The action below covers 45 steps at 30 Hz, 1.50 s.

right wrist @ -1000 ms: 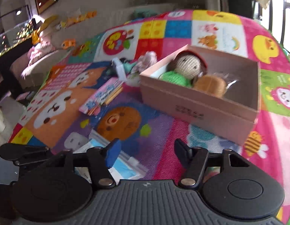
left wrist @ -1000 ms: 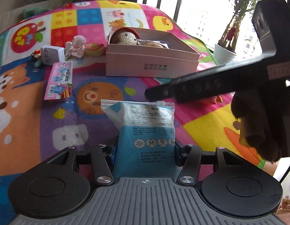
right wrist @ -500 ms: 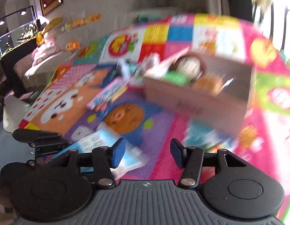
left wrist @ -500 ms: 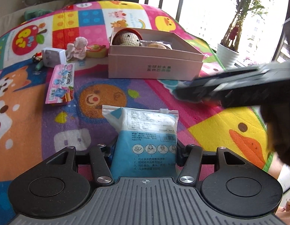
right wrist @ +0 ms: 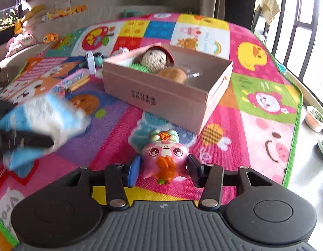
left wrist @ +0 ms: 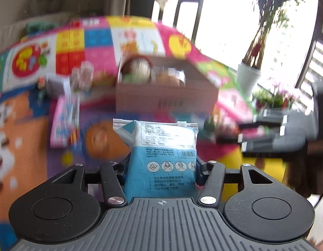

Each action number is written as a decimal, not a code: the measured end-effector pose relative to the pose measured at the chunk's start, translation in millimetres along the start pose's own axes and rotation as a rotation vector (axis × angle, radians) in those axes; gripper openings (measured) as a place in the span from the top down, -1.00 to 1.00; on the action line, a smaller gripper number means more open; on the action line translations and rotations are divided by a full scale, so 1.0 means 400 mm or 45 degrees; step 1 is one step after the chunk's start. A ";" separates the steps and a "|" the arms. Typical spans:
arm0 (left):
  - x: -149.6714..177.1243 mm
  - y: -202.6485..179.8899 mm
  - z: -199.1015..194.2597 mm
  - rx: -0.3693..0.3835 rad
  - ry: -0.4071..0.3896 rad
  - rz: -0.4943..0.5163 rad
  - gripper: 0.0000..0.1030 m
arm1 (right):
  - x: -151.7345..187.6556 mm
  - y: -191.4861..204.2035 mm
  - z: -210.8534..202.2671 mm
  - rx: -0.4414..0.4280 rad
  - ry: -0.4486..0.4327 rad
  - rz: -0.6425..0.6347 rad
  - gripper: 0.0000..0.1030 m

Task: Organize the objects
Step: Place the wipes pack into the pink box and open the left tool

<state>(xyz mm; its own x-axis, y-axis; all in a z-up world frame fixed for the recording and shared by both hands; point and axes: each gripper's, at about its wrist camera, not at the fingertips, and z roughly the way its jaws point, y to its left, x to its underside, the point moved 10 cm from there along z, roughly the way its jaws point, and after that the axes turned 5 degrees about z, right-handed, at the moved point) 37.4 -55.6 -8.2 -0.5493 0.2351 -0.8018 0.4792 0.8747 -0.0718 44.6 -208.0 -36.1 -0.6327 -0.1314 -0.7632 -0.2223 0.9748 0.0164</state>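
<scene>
Box (right wrist: 161, 92), frame center, held two toys | my left gripper (left wrist: 161, 171) clamped blue packet (left wrist: 161, 156) | my right gripper (right wrist: 161, 169) spread around pink toy (right wrist: 164, 156), ungrasped

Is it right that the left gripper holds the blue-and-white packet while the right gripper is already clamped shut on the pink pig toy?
Not quite. The right wrist view shows the right gripper open, its fingers either side of the pink pig toy with gaps. The left gripper does hold the blue-and-white packet.
</scene>
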 end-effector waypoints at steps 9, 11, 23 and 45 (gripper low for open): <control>-0.336 -0.001 0.197 0.053 -0.175 -0.111 -0.15 | -0.020 -0.021 -0.041 -0.114 -0.144 0.185 0.09; -0.386 -0.002 0.282 0.111 -0.126 -0.261 -0.15 | -0.017 -0.024 -0.036 -0.134 -0.169 0.232 0.09; -0.343 -0.025 0.597 -0.029 0.258 -0.252 -0.22 | -0.006 -0.040 -0.009 -0.221 -0.203 0.339 0.09; -0.280 0.053 0.138 -0.065 -0.152 -0.094 -0.12 | -0.059 -0.045 -0.025 -0.237 -0.212 0.308 0.10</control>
<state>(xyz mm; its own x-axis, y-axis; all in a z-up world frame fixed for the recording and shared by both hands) 147.0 -86.6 47.0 -0.4949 0.1199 -0.8607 0.4037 0.9088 -0.1055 56.0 -224.1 -12.1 -0.5574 0.1455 -0.8174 -0.2216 0.9227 0.3154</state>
